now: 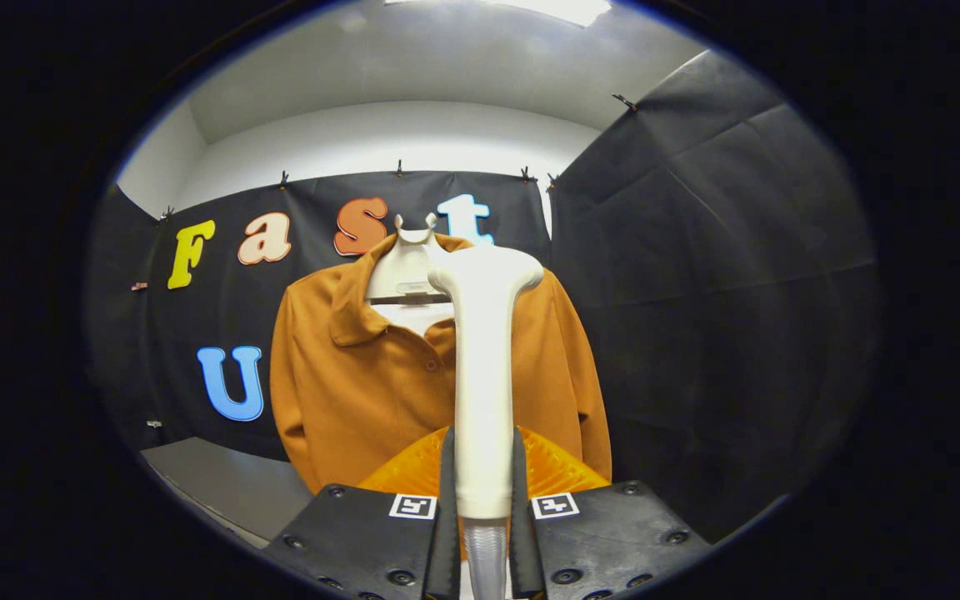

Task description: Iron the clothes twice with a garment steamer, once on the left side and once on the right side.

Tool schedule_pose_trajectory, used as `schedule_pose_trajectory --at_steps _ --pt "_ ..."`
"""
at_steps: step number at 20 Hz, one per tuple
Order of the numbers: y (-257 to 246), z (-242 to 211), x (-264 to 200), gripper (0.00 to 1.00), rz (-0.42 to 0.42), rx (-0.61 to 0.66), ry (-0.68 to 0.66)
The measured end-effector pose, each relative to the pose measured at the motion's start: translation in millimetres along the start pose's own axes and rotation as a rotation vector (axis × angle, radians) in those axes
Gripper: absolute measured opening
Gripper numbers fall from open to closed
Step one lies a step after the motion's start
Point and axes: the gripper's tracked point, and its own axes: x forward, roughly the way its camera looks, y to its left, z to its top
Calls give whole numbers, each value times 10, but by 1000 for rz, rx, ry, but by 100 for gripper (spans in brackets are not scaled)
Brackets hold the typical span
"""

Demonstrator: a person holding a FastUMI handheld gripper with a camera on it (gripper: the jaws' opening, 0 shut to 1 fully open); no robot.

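- We saw the tool (482,500) clamped on the handle of the garment steamer (482,367), one finger pressed against each side of the handle.
- The steamer's pale handle rose upright from between the fingers, and its wider head flared out at the top, turned toward the clothes.
- Below the grip, a greyish, ribbed hose (486,554) ran down out of the handle's base between the fingers.
- Each finger carried a small square marker (412,506) on its upper face, just beside the handle.
- Just ahead of the fingers, behind the handle, we noticed an orange textured surface (551,471); we could not tell what it belonged to.
- Beyond the steamer hung the orange shirt (363,383), collared and buttoned at the front, facing us with its sleeves hanging down at both sides.
- The shirt sat on a white hanger form (403,262) whose neck showed in the open collar.
- The steamer head stood in front of the shirt's upper part, beside the collar; we could not tell whether it touched the cloth.
- Behind the shirt, the booth's black cloth wall (697,275) was clipped up along its top edge, and a pale wall and ceiling rose above it.
- A grey desk (222,483) surface lay low beside the shirt.
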Motion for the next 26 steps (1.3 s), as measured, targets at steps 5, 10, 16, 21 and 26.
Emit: schedule_pose_trajectory --at_steps 5,10,16,21,26 --pt "-93 -381 181 27 10 18 59" --pt "-137 -744 149 27 18 27 119" --pt "-221 -1294 -5 27 1 16 226" --pt "-270 -1744 -218 27 -20 23 318" --pt "-370 -2159 -385 27 -55 -12 408"
